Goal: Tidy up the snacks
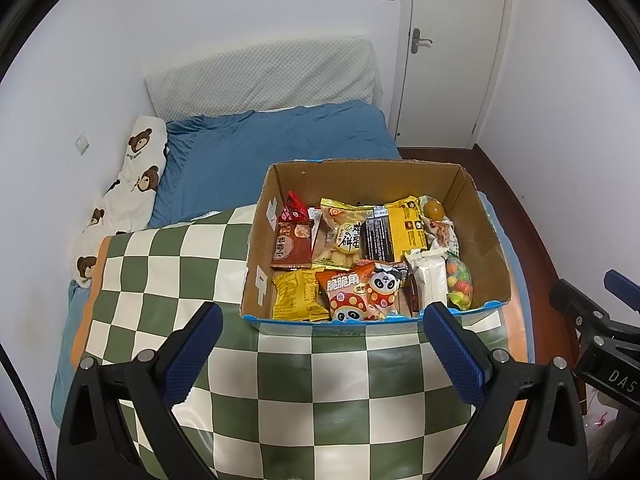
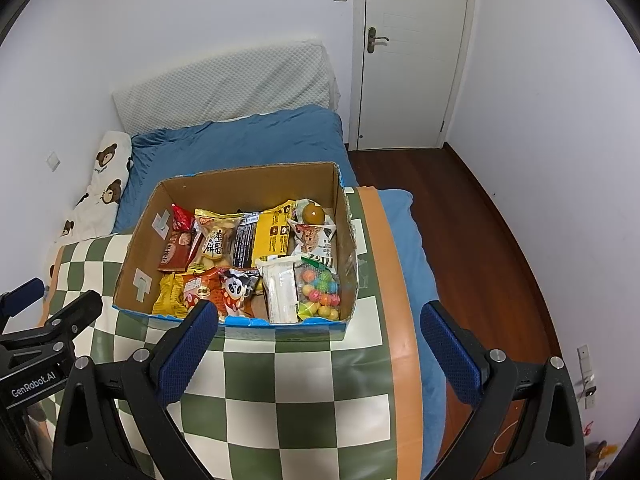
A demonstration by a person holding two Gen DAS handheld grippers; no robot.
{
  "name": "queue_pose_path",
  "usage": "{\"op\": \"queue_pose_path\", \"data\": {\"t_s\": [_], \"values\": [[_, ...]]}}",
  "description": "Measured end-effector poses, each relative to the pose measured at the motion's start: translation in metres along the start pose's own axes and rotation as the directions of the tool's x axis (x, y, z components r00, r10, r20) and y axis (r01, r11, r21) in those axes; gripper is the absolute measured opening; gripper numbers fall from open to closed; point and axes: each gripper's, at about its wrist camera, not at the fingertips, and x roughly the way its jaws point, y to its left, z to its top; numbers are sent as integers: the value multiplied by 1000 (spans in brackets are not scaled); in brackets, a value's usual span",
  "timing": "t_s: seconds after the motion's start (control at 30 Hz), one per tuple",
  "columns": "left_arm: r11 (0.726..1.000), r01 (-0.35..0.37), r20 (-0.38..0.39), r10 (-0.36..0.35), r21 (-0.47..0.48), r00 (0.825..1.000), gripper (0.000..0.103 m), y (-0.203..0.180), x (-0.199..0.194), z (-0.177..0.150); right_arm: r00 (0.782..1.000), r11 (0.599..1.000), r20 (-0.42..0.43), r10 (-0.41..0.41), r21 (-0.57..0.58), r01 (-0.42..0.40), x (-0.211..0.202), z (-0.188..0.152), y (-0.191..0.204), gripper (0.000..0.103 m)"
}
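On the checkered mat's far right corner: box [image 1: 372, 240] of snacks [image 1: 348, 292], straight ahead of both tongs, left [image 1: 320, 344] and right [image 2: 320, 344]; both gape wide, empty, roughly equally near.

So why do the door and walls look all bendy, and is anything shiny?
Left wrist view: the fisheye lens curves the door and darkens the corners. Right wrist view: same bending, with glare on the checkered cloth and snack wrappers in the box; both are sharp.

Cardboard box [image 1: 486, 220] open on top (snack packets [image 1: 348, 236] crowd its floor).
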Motion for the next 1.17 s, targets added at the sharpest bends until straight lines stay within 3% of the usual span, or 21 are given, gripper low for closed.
{"op": "queue_pose_path", "data": {"t_s": [1.17], "values": [[1000, 3, 30, -3, -5, 1000, 103, 0, -9, 1, 1000, 1000, 2, 11, 9, -11, -7, -2, 2, 103]]}}
